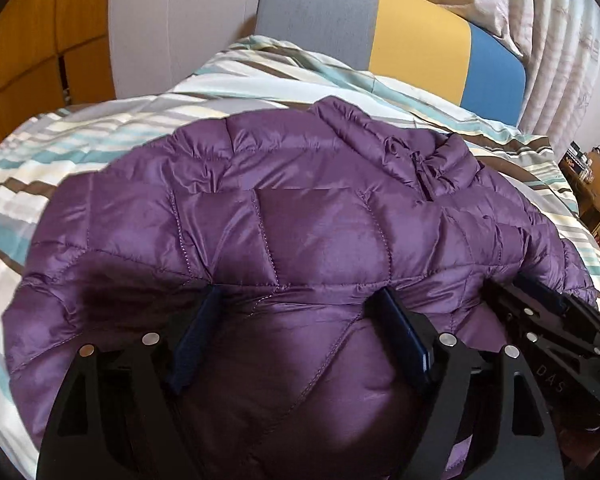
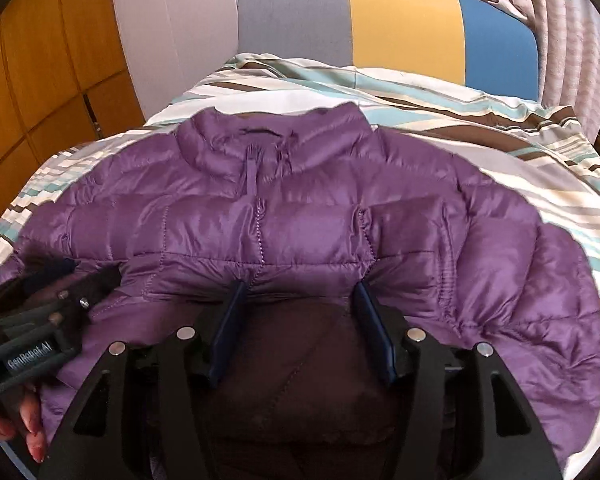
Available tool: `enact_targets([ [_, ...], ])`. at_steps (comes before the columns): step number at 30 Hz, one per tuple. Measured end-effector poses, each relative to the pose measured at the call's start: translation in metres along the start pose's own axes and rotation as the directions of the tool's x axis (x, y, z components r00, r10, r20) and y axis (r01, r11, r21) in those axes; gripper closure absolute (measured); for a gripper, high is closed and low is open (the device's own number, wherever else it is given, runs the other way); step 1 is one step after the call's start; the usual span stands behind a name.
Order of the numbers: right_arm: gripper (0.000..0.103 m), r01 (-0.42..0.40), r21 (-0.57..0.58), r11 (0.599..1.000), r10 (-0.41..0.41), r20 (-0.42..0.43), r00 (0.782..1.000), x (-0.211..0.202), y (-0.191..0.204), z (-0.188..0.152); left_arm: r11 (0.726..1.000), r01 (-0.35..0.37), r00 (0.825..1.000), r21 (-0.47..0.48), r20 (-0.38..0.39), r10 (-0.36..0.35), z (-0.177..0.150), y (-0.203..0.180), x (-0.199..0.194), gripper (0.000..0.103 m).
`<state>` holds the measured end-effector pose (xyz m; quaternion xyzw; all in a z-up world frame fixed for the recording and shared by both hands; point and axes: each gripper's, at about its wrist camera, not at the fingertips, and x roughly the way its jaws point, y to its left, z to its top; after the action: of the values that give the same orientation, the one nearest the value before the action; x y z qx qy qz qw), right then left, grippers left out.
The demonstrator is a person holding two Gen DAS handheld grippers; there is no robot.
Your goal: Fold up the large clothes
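A purple quilted puffer jacket [image 1: 284, 216] lies front-up on the striped bed, collar toward the headboard; it also shows in the right wrist view [image 2: 300, 216]. My left gripper [image 1: 300, 300] is open, its fingers resting on the jacket's lower part with fabric bulging between them. My right gripper [image 2: 298, 292] is open too, its fingers set on the jacket near the zipper line. The right gripper also shows at the right edge of the left wrist view [image 1: 548, 312], and the left gripper at the left edge of the right wrist view [image 2: 56, 276]. Sleeves are folded inward.
The striped duvet [image 1: 100, 140] covers the bed [image 2: 500, 136]. A grey, yellow and blue headboard [image 1: 416, 36] stands at the far end, with curtains [image 1: 560, 60] on the right and wooden cabinets [image 2: 40, 80] on the left. A small shelf [image 1: 596, 184] stands at the right.
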<state>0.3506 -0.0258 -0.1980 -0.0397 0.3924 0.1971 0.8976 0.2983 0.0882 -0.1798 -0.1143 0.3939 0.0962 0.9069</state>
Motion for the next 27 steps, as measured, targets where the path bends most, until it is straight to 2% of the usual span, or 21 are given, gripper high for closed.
enact_targets([
  [4, 0.047, 0.007, -0.005, 1.000, -0.007, 0.005, 1.000, 0.002, -0.001, -0.003, 1.000, 0.000, 1.000, 0.008, -0.002, 0.000, -0.001, -0.004, 0.001, 0.020],
  [8, 0.046, 0.017, -0.012, 1.000, -0.017, 0.012, 1.000, 0.002, 0.000, -0.005, 0.999, 0.021, 1.000, -0.029, 0.015, -0.021, -0.003, 0.006, -0.014, 0.020],
  [11, 0.046, 0.016, -0.010, 1.000, -0.016, 0.015, 1.000, 0.003, 0.000, -0.005, 0.997, 0.030, 0.999, -0.070, 0.033, -0.027, -0.012, 0.022, -0.037, 0.013],
  [15, 0.046, 0.016, -0.010, 1.000, -0.016, 0.017, 1.000, 0.002, 0.001, -0.006, 0.998, -0.034, 0.998, -0.055, 0.052, 0.037, -0.027, 0.045, -0.066, 0.012],
  [18, 0.045, 0.015, -0.009, 1.000, -0.015, 0.016, 1.000, 0.001, 0.002, -0.006, 0.996, -0.094, 0.994, -0.005, 0.064, 0.094, -0.048, 0.056, -0.085, 0.012],
  [20, 0.045, 0.013, -0.006, 1.000, -0.012, 0.017, 1.000, 0.001, 0.001, -0.006, 0.986, -0.166, 0.985, 0.022, 0.048, 0.165, -0.064, 0.062, -0.090, 0.012],
  [22, 0.045, 0.011, -0.004, 1.000, -0.011, 0.019, 1.000, 0.001, 0.001, -0.005, 0.979, -0.201, 0.979, -0.039, 0.024, 0.202, -0.077, 0.079, -0.091, 0.012],
  [24, 0.045, 0.009, -0.002, 1.000, -0.009, 0.020, 1.000, -0.001, 0.001, -0.006, 0.974, -0.173, 0.985, -0.146, 0.000, 0.175, -0.079, 0.100, -0.088, 0.012],
  [27, 0.045, 0.009, -0.002, 1.000, -0.009, 0.020, 1.000, -0.001, 0.001, -0.006, 0.959, -0.152, 0.988, -0.238, -0.012, 0.153, -0.066, 0.115, -0.082, 0.012],
])
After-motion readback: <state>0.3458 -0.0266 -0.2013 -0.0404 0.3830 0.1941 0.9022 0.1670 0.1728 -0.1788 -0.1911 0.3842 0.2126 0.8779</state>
